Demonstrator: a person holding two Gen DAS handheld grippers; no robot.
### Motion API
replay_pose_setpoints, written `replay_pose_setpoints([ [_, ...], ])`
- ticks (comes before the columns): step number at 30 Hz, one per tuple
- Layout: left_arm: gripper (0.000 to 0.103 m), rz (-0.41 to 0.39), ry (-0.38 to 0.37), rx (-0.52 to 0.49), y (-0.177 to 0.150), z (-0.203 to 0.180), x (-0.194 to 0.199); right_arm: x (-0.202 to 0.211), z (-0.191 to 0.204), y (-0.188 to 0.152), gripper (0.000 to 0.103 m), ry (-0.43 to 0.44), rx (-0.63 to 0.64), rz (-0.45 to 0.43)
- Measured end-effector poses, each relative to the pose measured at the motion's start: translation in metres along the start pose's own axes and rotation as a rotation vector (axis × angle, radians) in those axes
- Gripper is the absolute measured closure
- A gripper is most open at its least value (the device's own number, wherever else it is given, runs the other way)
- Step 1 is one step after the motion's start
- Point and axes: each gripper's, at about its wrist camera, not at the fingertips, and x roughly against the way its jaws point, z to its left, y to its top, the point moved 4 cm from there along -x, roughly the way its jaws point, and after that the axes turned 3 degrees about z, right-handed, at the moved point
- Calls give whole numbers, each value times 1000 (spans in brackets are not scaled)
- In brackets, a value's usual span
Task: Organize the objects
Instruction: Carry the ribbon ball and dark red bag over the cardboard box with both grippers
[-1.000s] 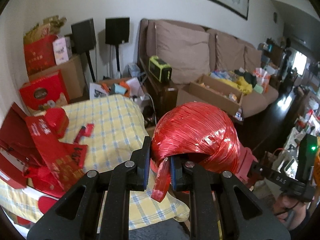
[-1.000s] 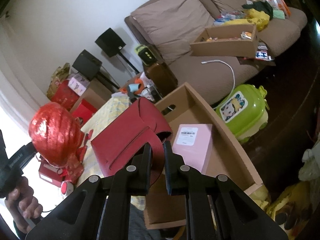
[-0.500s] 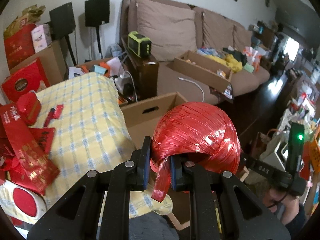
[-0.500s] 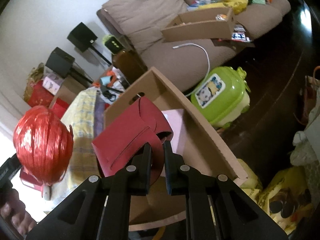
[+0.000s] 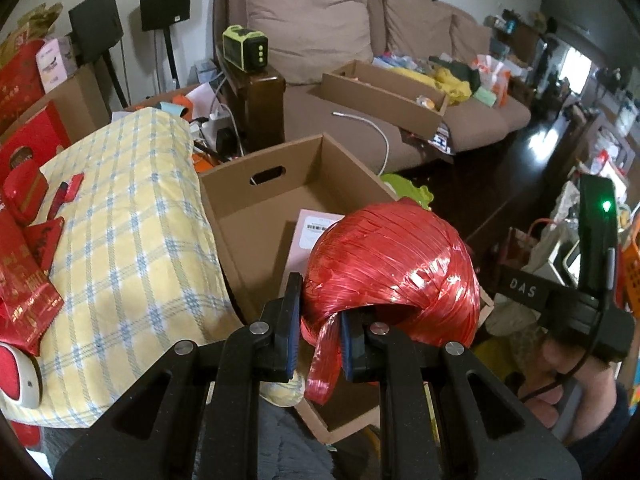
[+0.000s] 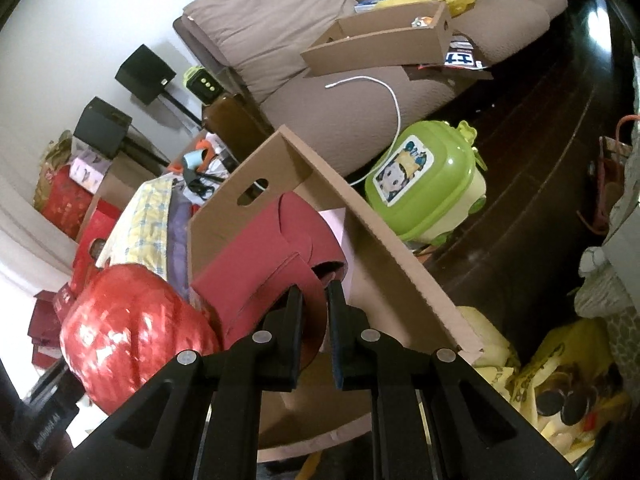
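Note:
My left gripper [image 5: 318, 330] is shut on a strand of a big ball of shiny red plastic twine [image 5: 394, 266] and holds it over the near end of an open cardboard box [image 5: 256, 200]. The ball also shows at the lower left of the right wrist view [image 6: 132, 332]. My right gripper [image 6: 316, 320] is shut on the edge of a folded dark red paper box [image 6: 276, 248], held inside the cardboard box [image 6: 372, 240]. A pink carton [image 5: 310, 232] lies on the box floor.
A yellow checked cushion [image 5: 128, 220] with red packets [image 5: 24, 248] lies left of the box. A green child's case [image 6: 428, 184] stands on the dark floor to its right. A brown sofa [image 5: 360, 52] with another cardboard tray [image 5: 380, 96] is behind.
Both grippers have moved toward and down over the cardboard box. The twine ball now hangs over its near end, and the red paper box has dropped inside it.

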Motion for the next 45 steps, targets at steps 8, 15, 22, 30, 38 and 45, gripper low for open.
replay_pose_setpoints([
  [8, 88, 18, 12, -2, -14, -2, -8, -3, -6, 0, 93, -23, -14, 2],
  [15, 88, 46, 15, 1, -19, 1, -16, -7, -9, -2, 92, -24, -25, 13],
  [22, 88, 68, 25, 0, -23, 1, -22, -7, -8, -4, 92, -27, -24, 21],
  [30, 88, 87, 32, -1, -29, 0, -27, -11, -7, -5, 92, -22, -31, 40],
  [38, 88, 118, 36, -4, -35, -1, -36, -20, -3, -11, 91, -22, -24, 76],
  [45, 88, 123, 36, -20, -36, -6, -34, -20, -6, -11, 91, -8, -40, 82],
])
